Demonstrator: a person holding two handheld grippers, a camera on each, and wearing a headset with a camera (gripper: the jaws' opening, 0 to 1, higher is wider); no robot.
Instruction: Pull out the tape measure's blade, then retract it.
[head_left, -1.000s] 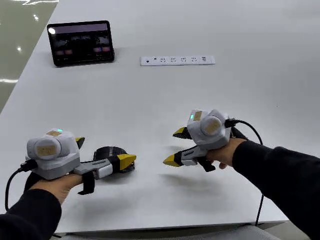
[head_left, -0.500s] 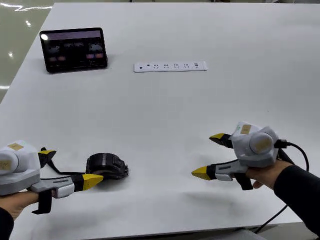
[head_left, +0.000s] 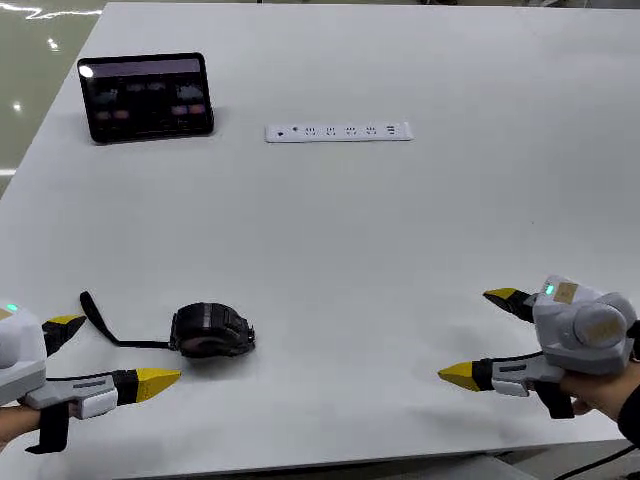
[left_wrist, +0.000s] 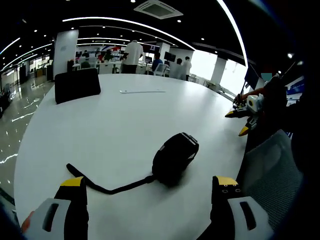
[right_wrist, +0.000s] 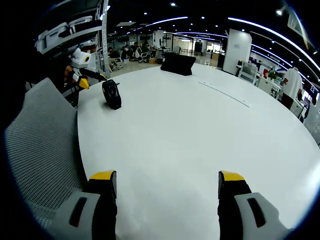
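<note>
Above table (head_left: 400, 230) — both hand-held grippers (head_left: 118, 349) (head_left: 476, 335) agape

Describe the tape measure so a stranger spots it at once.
On the big white table, look to the near left part, well in front of the tablet and power strip. The tape measure lies there by the left tool: a rounded black case trailing a thin black strap, unlike the flat tablet and white strip.

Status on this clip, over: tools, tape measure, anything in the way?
Left tool open, empty, just short of tape measure. Right tool open, empty, well clear. Tape measure loose on table, no blade showing. Nothing in the way.
</note>
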